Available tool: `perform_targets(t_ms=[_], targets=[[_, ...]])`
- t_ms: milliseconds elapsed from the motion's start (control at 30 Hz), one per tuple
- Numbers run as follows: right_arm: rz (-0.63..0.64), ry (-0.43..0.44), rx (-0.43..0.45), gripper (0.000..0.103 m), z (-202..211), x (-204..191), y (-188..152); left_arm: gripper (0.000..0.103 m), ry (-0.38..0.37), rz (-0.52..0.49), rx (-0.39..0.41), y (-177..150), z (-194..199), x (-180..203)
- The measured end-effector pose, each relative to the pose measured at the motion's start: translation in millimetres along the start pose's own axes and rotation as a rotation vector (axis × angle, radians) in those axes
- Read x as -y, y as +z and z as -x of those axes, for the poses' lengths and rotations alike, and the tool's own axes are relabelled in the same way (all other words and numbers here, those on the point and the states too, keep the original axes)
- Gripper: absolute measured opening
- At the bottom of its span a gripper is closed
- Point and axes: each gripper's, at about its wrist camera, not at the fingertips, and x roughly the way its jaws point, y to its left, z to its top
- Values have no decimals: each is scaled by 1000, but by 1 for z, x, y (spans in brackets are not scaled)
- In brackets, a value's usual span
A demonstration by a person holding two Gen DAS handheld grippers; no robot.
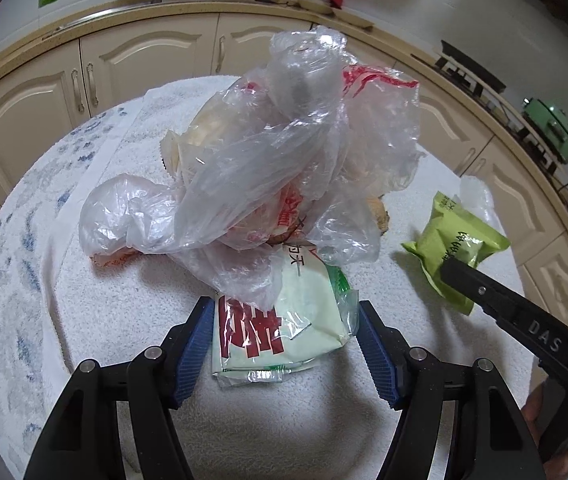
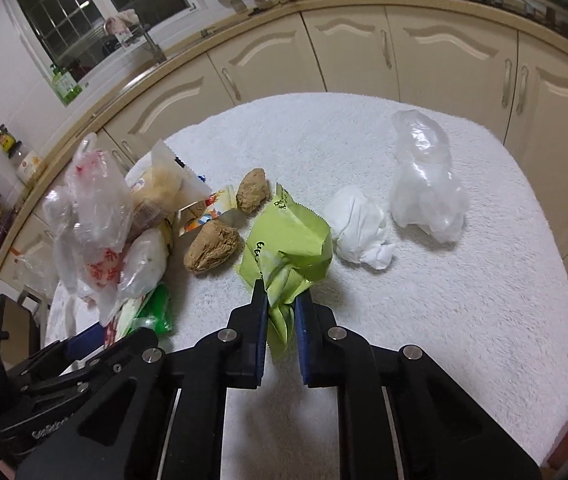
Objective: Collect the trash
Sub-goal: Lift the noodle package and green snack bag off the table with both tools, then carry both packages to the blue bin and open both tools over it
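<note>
A heap of crumpled clear plastic bags [image 1: 284, 160] lies on the white towel-covered table [image 1: 284, 420]. A white-and-green packet with red characters [image 1: 279, 324] sticks out of the heap between the open fingers of my left gripper [image 1: 284, 320], which straddle it without squeezing. My right gripper [image 2: 280, 294] is shut on the near end of a lime-green snack wrapper [image 2: 288, 236], also seen in the left wrist view [image 1: 456, 248]. Two brown lumps [image 2: 211, 250] lie left of the wrapper.
A crumpled white tissue [image 2: 358, 226] and a clear plastic bag [image 2: 424, 184] lie to the right of the wrapper. Cream kitchen cabinets [image 2: 444, 52] curve behind the table. The bag heap shows at the left in the right wrist view [image 2: 95, 220].
</note>
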Motion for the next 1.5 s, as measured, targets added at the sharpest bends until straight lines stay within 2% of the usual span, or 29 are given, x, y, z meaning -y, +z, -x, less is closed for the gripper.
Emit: perform_targets(t_ms=[333, 733, 1000, 1500], targets=[[9, -11, 47, 12, 36, -1, -14, 65, -16, -45, 18, -13, 21, 20], [-48, -54, 123, 12, 87, 31, -32, 65, -56, -155, 56, -31, 45, 70], [-141, -114, 173, 12, 126, 81, -49, 65, -111, -253, 45, -44, 43, 121], [-380, -287, 245, 12, 203, 204, -89, 65, -286, -492, -26, -62, -1, 265]])
